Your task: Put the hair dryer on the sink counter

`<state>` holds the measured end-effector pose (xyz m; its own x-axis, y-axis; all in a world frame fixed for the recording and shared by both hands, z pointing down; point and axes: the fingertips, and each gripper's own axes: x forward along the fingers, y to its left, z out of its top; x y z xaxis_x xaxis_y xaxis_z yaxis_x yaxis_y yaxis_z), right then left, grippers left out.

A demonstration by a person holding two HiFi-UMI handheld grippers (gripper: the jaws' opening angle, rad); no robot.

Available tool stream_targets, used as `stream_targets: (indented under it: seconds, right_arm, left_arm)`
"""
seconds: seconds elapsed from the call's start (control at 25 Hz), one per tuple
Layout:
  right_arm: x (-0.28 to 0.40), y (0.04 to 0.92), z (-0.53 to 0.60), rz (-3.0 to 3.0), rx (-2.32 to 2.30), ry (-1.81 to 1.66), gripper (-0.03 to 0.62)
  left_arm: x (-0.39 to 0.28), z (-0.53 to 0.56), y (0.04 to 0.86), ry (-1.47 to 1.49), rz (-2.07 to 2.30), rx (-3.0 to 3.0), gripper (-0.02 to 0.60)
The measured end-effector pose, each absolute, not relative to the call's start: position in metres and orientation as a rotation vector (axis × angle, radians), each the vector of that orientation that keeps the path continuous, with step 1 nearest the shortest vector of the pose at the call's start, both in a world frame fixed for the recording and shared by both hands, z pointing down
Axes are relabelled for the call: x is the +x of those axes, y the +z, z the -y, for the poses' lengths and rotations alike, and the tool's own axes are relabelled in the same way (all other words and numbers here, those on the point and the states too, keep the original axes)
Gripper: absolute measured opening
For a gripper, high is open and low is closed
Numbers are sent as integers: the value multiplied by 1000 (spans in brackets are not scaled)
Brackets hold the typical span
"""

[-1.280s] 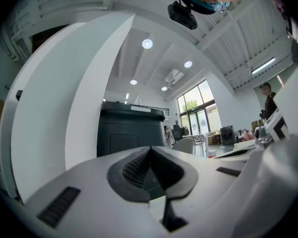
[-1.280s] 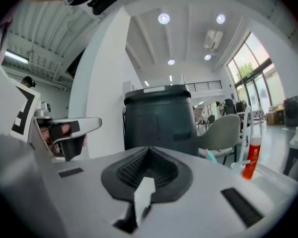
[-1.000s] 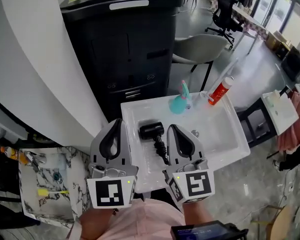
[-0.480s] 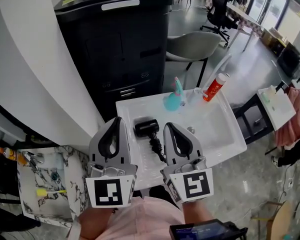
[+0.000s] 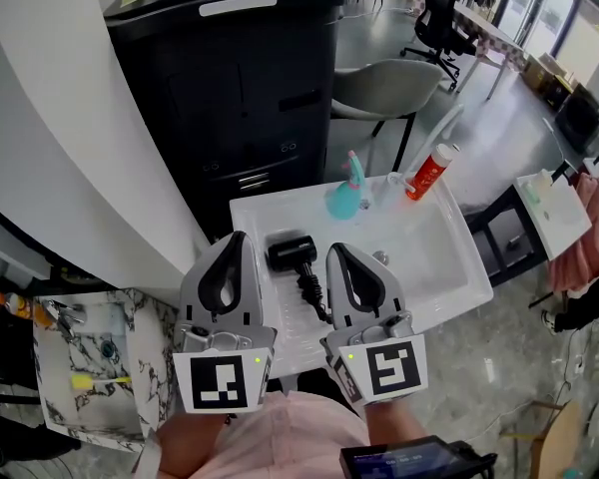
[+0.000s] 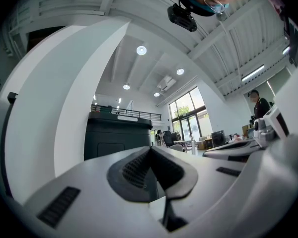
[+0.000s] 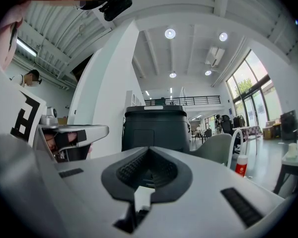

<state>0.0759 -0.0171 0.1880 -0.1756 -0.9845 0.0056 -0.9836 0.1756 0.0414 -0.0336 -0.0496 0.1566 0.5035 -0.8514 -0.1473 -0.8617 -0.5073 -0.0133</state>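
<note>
Head view: my two grippers, left gripper point(image 5: 237, 239) and right gripper point(image 5: 336, 251), occupy the lower centre of the frame, each with its jaws pressed together and nothing between them. One black hair dryer point(image 5: 292, 250) lies on the white sink counter point(image 5: 434, 267) at frame centre, seen between the two gripper tips, its cord trailing toward the lower edge. At the counter's upper rim are one teal spray bottle point(image 5: 343, 196) and one red tube point(image 5: 426, 175). One black cabinet point(image 5: 245, 88) fills the upper centre.

Blk dryer point(image 5: 292, 250), wht counter point(image 5: 431, 259).
</note>
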Motion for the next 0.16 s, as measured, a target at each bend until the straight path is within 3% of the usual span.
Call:
stream_targets:
  seconds: [0.16]
  right_arm:
    - [76, 190, 21, 2388, 1993, -33, -2]
  left_arm:
    - [-32, 54, 158, 179, -1511, -2652, 11]
